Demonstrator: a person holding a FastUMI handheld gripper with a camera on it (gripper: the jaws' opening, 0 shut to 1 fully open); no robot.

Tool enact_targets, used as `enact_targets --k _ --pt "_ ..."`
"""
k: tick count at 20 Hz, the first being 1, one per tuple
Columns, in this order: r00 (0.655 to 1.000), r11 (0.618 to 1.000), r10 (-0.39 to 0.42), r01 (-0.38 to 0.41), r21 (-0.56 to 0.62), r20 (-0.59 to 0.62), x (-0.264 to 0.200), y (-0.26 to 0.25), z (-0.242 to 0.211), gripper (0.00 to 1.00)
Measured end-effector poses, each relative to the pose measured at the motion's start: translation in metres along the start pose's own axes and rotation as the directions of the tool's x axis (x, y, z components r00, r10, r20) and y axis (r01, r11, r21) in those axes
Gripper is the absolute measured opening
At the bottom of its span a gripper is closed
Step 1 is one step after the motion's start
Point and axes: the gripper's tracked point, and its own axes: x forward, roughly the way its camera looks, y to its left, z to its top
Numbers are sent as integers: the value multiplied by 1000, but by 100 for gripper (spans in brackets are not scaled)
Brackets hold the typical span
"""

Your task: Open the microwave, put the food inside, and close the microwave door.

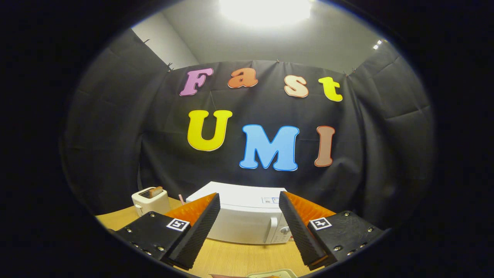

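wooden desk [231,258] in a black-cloth booth, white microwave [247,222] door shut just beyond the wide-open, empty fingers [250,231], toaster [149,200] near the desk's far left edge

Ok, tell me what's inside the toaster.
A brown slice, apparently bread, sticks up from the top slot of the white toaster, which stands on the table left of the microwave. Its lower part is hidden in the slot. The claw is open, holding nothing.
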Motion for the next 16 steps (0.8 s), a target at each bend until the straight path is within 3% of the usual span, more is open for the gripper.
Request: enact_targets --k 8,16 --pt "1000 1000 14 -14 7 -3 17 -4 -25 97" --pt "999 1000 8 -7 21 -48 62 -20 -81 97"
